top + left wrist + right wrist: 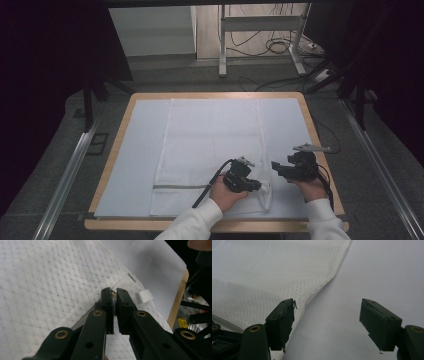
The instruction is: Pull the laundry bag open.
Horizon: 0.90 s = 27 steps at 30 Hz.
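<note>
A wooden-edged table [320,145] sits under the high camera, covered by a pale sheet [130,165]. On that sheet lies a white mesh laundry bag [210,135], long and flat, running from the far side towards the person, with a grey zip band [177,187] across its near end. Its near right corner is lifted and rumpled.

Both white sleeves come in from the bottom edge. The left gripper [256,185] is down on that lifted corner, and in the left gripper view [113,300] its jaws are pinched almost together with a small metal piece, probably the zip pull, caught between the tips; mesh fabric lies beneath them. A small white tag [143,296] sticks up from the bag's hem just beside those jaws.

The right gripper [276,168] hovers just right of the bag's edge, near the left one. In its own view [327,315] the jaws are spread wide with nothing between them, one over the bag's hem, the other over bare sheet.
</note>
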Available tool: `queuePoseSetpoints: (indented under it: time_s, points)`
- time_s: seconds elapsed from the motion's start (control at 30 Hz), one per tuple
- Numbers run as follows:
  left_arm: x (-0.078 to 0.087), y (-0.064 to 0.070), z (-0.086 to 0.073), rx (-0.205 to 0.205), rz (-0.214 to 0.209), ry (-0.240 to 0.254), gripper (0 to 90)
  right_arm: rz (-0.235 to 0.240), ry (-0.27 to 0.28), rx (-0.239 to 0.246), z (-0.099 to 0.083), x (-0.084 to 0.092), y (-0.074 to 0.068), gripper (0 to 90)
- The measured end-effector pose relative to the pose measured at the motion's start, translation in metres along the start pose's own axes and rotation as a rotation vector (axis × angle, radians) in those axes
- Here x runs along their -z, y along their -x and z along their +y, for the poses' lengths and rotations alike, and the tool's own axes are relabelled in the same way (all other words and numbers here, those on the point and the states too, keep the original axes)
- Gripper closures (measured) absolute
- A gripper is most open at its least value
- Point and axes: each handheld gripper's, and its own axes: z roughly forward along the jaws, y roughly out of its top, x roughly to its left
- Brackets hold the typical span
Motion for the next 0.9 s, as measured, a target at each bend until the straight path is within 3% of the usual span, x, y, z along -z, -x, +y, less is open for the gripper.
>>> queuePoseSetpoints:
  time_s: [0.5, 0.73, 0.9]
  points:
    - [0.023, -0.010, 0.003, 0.026, -0.022, 0.039, 86.7, -0.004, 0.002, -0.006, 0.000, 0.001, 0.002, 27.4]
    - [0.038, -0.013, 0.005, 0.018, -0.018, 0.065, 86.7, 0.002, 0.003, -0.010, 0.000, 0.003, 0.002, 27.4]
    - [0.046, -0.014, 0.004, 0.018, -0.016, 0.077, 86.7, 0.016, -0.001, -0.038, 0.002, 0.003, 0.002, 27.0]
